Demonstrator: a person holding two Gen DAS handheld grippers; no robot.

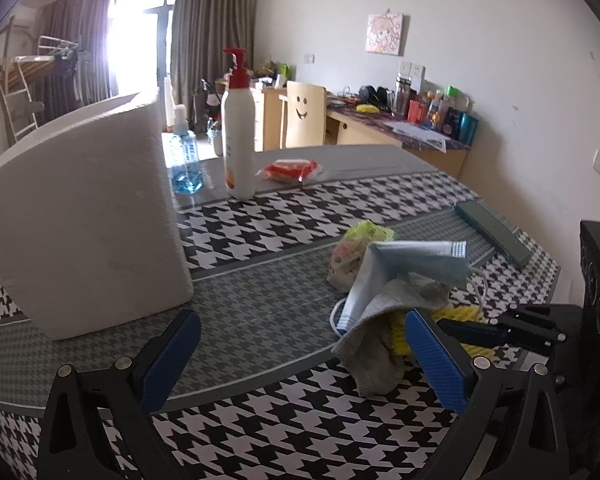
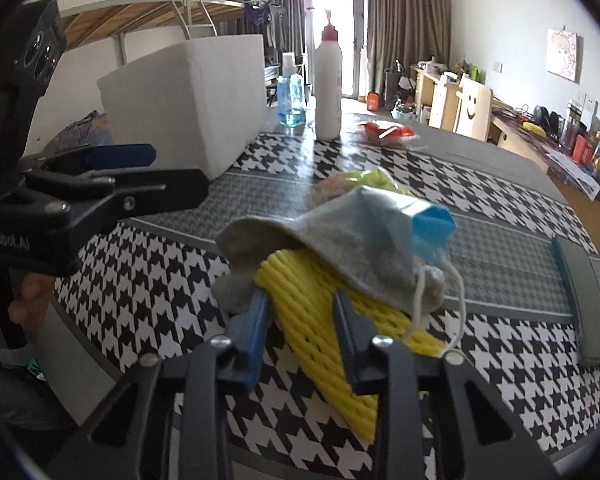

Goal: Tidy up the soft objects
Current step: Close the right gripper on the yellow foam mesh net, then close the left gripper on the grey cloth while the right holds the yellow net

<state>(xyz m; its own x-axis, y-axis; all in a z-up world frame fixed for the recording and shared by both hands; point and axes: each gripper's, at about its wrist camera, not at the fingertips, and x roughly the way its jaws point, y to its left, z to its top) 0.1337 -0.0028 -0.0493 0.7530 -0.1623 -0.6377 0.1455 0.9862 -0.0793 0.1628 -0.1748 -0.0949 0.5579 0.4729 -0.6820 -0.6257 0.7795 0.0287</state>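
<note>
Between the right gripper's (image 2: 300, 312) narrowed fingers sits the yellow foam net (image 2: 312, 300), clamped, with a grey sock (image 2: 332, 248) and blue mask (image 2: 428, 228) draped just ahead. Left gripper (image 1: 302, 354) gapes wide, holding nothing; white box (image 1: 80, 220) ahead-left.

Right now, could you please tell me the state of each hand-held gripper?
Left hand-held gripper: open, holding nothing.
Right hand-held gripper: closing around the yellow foam net; grip uncertain.

Foam box (image 1: 88, 220), lotion btl (image 1: 239, 136), blue btl (image 1: 186, 160), snack pkt (image 1: 290, 171).
</note>
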